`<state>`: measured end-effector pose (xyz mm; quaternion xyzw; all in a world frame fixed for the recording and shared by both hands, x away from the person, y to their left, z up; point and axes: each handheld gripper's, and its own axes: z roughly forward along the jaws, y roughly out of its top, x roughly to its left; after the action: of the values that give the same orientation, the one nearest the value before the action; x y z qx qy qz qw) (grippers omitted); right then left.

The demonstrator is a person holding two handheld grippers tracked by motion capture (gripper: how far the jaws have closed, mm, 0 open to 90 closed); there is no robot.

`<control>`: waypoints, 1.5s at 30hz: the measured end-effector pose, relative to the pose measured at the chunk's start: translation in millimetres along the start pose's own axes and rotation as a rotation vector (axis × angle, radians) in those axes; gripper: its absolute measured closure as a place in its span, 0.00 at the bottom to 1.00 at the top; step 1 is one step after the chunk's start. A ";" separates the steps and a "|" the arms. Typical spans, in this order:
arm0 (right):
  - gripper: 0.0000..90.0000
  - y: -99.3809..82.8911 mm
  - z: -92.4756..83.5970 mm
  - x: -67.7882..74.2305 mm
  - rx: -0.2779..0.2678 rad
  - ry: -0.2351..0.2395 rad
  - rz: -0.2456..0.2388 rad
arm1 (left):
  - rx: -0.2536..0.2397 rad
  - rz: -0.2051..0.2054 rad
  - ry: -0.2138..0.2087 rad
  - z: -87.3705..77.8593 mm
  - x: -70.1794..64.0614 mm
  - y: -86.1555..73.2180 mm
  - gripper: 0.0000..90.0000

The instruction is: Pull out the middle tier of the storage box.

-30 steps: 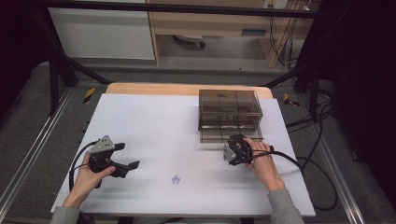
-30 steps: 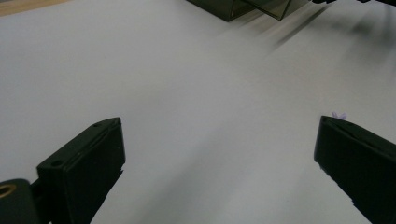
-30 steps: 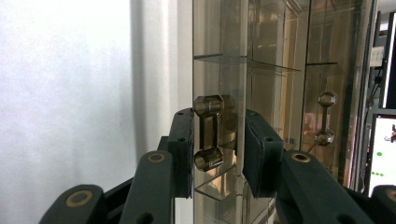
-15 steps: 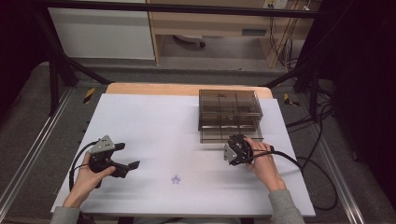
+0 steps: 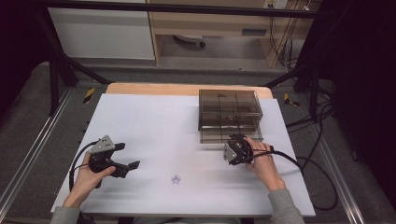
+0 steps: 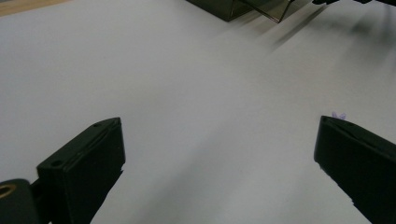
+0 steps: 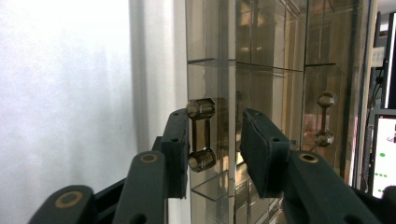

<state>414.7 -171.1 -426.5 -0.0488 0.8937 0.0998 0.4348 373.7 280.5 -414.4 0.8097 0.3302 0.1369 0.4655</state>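
The right tongs (image 7: 212, 140) stand loosely around the drawer handle (image 7: 201, 134), jaws just opening; they could slip off it without pulling. The smoky drawer box (image 5: 229, 114) sits right of the counter (image 5: 154, 135) centre; the handle's bar seemingly lies level along the front. The left tongs (image 5: 122, 156) gape, released.

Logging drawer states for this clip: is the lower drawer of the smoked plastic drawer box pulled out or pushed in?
Slightly pulled out: in the high view the lower drawer juts past the drawer box front, toward the right gripper.
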 end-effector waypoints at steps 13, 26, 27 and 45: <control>0.45 -3.8 -6.5 0.3 -0.036 -0.003 0.148 | 0.002 -0.001 0.000 0.4 0.0 -0.2 0.02; 0.31 -2.7 -18.5 -7.2 -0.109 0.022 0.345 | 0.002 -0.001 -0.001 0.6 -0.1 -0.3 0.02; 0.30 -2.8 -19.5 -7.3 -0.108 0.022 0.357 | 0.003 -0.001 -0.001 0.6 -0.1 -0.3 0.02; 0.13 -6.1 -36.0 -14.0 -0.131 0.031 0.601 | 0.003 0.002 -0.001 0.6 -0.8 -0.1 0.02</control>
<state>396.8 -185.0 -394.7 0.1884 0.8662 0.2807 0.3680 373.4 279.6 -414.7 0.8108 0.3294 0.1361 0.4642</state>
